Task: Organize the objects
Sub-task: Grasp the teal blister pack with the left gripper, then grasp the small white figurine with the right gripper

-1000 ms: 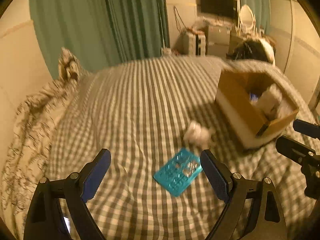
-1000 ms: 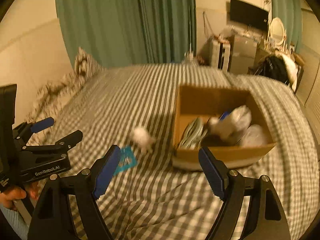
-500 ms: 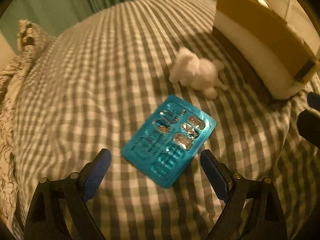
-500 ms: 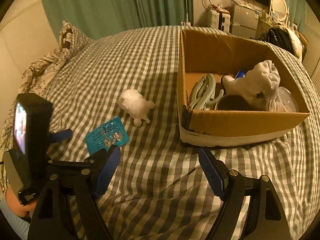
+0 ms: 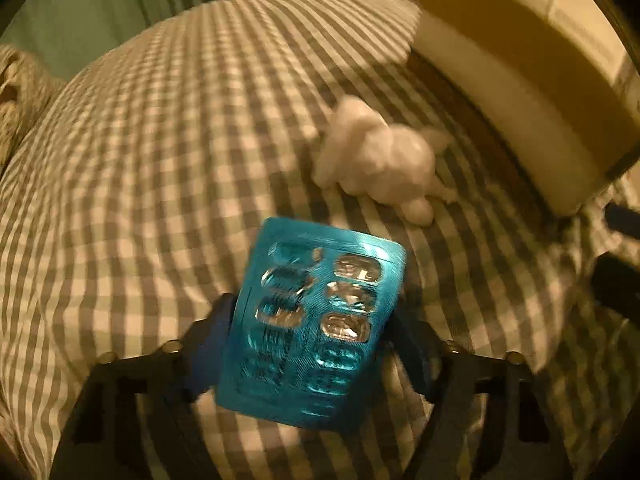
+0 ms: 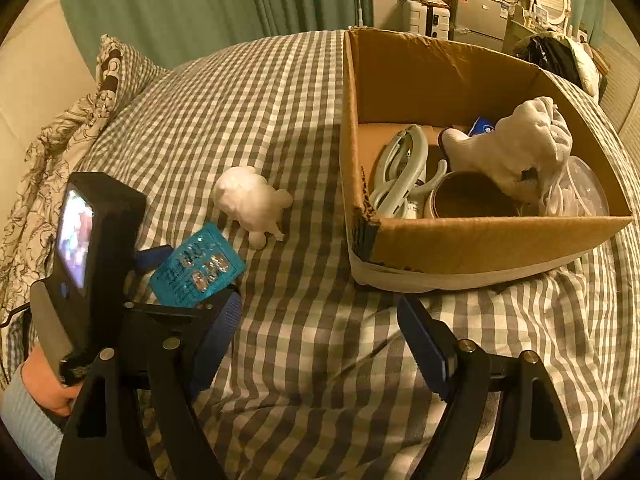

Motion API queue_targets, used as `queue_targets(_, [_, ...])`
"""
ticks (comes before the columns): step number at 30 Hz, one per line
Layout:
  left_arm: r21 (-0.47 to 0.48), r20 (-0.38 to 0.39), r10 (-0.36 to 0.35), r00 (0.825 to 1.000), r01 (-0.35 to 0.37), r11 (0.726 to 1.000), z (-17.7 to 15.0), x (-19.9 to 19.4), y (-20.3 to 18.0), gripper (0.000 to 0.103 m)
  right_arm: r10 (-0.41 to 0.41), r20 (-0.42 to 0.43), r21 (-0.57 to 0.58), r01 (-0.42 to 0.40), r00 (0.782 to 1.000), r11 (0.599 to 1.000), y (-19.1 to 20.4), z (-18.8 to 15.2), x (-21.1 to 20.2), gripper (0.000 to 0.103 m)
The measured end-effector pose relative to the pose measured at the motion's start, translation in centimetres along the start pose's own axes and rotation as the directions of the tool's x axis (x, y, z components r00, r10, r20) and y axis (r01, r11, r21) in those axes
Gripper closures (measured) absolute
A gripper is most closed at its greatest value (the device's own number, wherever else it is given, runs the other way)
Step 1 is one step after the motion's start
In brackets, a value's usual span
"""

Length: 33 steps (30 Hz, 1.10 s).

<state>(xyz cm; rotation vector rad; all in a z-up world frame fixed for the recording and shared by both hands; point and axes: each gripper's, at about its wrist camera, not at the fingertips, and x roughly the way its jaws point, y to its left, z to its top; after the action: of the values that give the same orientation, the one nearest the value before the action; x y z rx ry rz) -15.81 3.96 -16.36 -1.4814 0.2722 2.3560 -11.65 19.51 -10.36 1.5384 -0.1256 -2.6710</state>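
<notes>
A teal blister pack of pills [image 5: 316,320] is held by its two long edges between the fingers of my left gripper [image 5: 316,344], lifted and tilted just above the checked bedspread [image 5: 160,152]. It also shows in the right wrist view [image 6: 198,266]. A small white plush animal [image 5: 380,164] lies on the bed beyond it, also seen from the right [image 6: 250,202]. A cardboard box [image 6: 472,240] with several items stands to the right. My right gripper [image 6: 320,344] is open and empty, hovering in front of the box.
The box holds a pale plastic tool [image 6: 400,164], a brown cup [image 6: 468,196], a white cloth toy [image 6: 520,152] and a clear lid [image 6: 580,192]. A patterned pillow [image 6: 80,116] lies at the left. Green curtains [image 6: 240,0] and furniture [image 6: 472,12] stand behind.
My left gripper moved down to the blister pack, closed on its edges and lifted it. My right gripper came closer to the box and stayed open.
</notes>
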Motion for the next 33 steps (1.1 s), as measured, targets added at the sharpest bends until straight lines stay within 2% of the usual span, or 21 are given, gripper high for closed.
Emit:
queue_targets(2, [-0.078,0.041,-0.004,0.999,0.007,0.997,-0.5,-1.6,1.5,0.032,-0.002,0.001,-0.01,0.002,1.0,1.0,0.4,0.1,0.1,0.023])
queue_targets(6, [-0.228,0.122,0.067,0.99,-0.038,0.973,-1.6,-5.0,4.5,0.032,0.022,0.037,-0.057,-0.02,0.999,0.998,1.8,0.2,-0.4,0.023])
queue_targets(10, [-0.316,0.129,0.13,0.983,-0.083,0.945,-2.0,-6.6,6.9,0.032,0.04,0.048,-0.12,-0.034,0.998,0.992,3.9,0.7,0.0,0.023])
queue_targets(15, [-0.347,0.117,0.154,0.981,-0.105,0.932,-1.2,-6.1,8.5,0.032,0.066,0.044,-0.181,-0.057,0.997,0.982,6.4,2.5,2.1,0.023])
queue_targets(17, [-0.343,0.108,0.153,0.982,-0.107,0.933,-0.9,-5.5,8.5,0.032,0.049,0.056,-0.204,-0.036,0.997,0.978,7.2,3.6,3.3,0.023])
queue_targets(20, [-0.345,0.103,0.154,0.983,-0.11,0.932,-1.2,-5.3,8.2,0.032,-0.027,0.081,-0.258,0.047,0.996,0.965,8.6,5.0,5.3,0.023])
queue_targets(25, [-0.367,0.095,0.16,0.983,-0.115,0.923,-1.6,-5.6,8.6,0.032,-0.042,0.022,-0.228,0.046,0.999,0.973,8.7,6.7,9.5,0.023])
queue_targets(29, [-0.365,0.091,0.16,0.983,-0.117,0.924,-1.6,-5.7,8.6,0.032,-0.036,-0.018,-0.214,0.031,0.999,0.976,8.3,7.2,11.2,0.023])
queue_targets(30, [-0.365,0.091,0.161,0.983,-0.117,0.923,-1.6,-5.8,8.6,0.032,-0.035,-0.022,-0.217,0.029,0.999,0.976,8.2,7.2,11.4,0.025])
queue_targets(31, [-0.367,0.09,0.163,0.983,-0.12,0.922,-1.6,-6.0,8.5,0.032,-0.034,-0.027,-0.221,0.027,0.999,0.975,8.1,7.1,11.5,0.034])
queue_targets(33, [-0.367,0.088,0.17,0.982,-0.127,0.922,-1.5,-6.6,8.4,0.032,-0.029,-0.04,-0.236,0.018,0.999,0.972,8.1,7.0,11.3,0.045])
